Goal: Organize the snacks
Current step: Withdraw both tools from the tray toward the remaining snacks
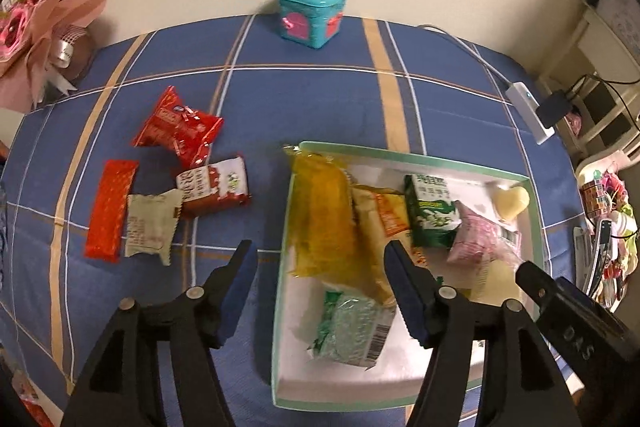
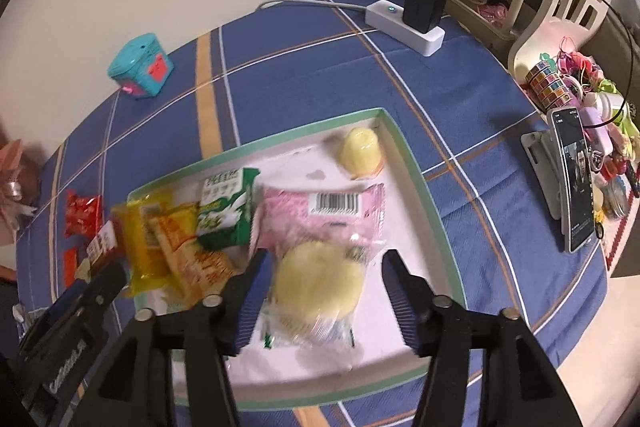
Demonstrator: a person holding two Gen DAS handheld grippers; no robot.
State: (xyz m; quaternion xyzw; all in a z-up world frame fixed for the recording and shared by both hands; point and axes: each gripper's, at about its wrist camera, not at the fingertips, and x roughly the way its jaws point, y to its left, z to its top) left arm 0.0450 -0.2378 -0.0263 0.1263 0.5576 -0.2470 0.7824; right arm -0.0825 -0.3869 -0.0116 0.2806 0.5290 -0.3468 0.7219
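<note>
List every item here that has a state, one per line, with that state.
left gripper: open, empty
right gripper: open, over the clear-wrapped round cake
white box: open-topped, holding snacks
teal container: lid shut
power strip: indicator lit, black adapter plugged in
phone: screen on, propped upright
red snack bag: sealed, outside the box

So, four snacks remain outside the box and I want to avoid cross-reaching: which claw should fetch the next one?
Left. The left claw is open, empty, beside the loose snacks like the red-white packet; the right claw is over the box.
</note>
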